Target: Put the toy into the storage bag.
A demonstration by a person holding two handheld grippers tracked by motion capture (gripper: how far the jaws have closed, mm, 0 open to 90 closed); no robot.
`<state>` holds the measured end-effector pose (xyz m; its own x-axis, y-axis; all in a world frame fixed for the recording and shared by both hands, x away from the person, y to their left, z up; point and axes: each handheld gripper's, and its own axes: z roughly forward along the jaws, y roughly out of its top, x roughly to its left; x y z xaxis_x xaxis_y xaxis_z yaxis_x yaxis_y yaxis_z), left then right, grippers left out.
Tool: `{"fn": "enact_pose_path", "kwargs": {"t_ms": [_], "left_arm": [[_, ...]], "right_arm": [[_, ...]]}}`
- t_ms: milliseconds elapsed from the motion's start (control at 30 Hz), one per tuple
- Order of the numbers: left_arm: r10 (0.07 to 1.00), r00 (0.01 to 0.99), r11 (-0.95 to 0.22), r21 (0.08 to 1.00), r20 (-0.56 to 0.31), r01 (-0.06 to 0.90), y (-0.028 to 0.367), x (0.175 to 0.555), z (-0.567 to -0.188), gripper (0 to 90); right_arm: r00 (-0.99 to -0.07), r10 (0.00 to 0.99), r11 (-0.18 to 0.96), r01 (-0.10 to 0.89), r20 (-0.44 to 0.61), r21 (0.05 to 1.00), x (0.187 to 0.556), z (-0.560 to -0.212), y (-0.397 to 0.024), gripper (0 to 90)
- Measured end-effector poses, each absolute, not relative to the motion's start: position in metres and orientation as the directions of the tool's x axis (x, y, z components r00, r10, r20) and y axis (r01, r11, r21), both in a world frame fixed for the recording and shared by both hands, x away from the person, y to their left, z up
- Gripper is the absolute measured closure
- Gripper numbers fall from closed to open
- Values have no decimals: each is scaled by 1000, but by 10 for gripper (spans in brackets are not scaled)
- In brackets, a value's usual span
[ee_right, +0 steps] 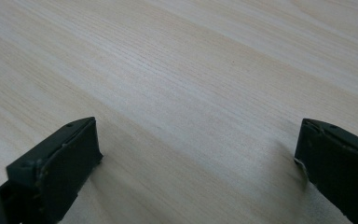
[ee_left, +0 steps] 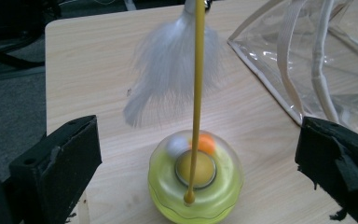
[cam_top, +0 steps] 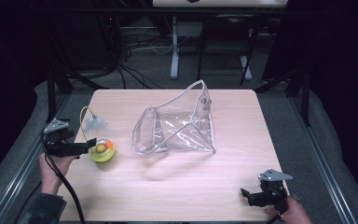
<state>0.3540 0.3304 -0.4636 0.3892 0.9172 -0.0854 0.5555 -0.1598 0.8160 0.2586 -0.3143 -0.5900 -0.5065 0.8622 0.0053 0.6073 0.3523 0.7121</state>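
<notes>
Left gripper [cam_top: 92, 142] sits low at the table's [cam_top: 177, 186] left edge, jaws spread wide around a yellow-green dome toy [ee_left: 195, 184] with a yellow wand and white feather [ee_left: 168, 79]; right gripper [cam_top: 245, 193], also agape, rests near-right; clear pouch [cam_top: 177, 126] stands centre, mouth open, apparently empty

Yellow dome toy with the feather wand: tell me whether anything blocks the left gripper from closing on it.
Nothing visible does. The yellow dome toy sits on the wooden table between the open jaws of the left gripper. The clear plastic bag lies off to one side.
</notes>
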Motion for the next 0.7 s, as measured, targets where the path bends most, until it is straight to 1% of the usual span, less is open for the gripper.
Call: {"fn": "enact_pose_path", "kwargs": {"t_ms": [100, 200, 233, 333, 400, 467, 500, 600, 700], "left_arm": [[922, 379, -154, 823, -80, 547, 330, 354, -461, 47], [931, 359, -155, 821, -65, 549, 331, 355, -458, 158], [934, 351, -154, 821, -60, 550, 330, 356, -457, 163], [936, 347, -148, 828, -59, 541, 330, 356, -455, 239], [936, 348, -152, 834, -50, 530, 329, 356, -453, 330], [933, 358, -160, 836, -47, 526, 328, 357, -451, 384], [933, 358, -160, 836, -47, 526, 328, 357, -451, 430], [931, 362, -168, 832, -42, 529, 326, 359, -449, 500], [928, 371, -173, 832, -42, 527, 324, 360, -448, 547]], "right_arm": [[-506, 862, 353, 607, 5, 712, 259, -590, -314, 0], [-507, 862, 352, 607, 5, 712, 259, -590, -314, 0], [-507, 862, 352, 607, 6, 712, 259, -590, -314, 0], [-506, 863, 354, 607, 2, 711, 259, -590, -314, 0], [-506, 862, 352, 607, 5, 713, 259, -590, -314, 0], [-506, 862, 352, 607, 5, 713, 259, -590, -314, 0], [-506, 862, 352, 607, 5, 713, 259, -590, -314, 0], [-506, 862, 352, 607, 5, 712, 259, -590, -314, 0], [-507, 862, 352, 607, 5, 712, 259, -590, -314, 0]]}}
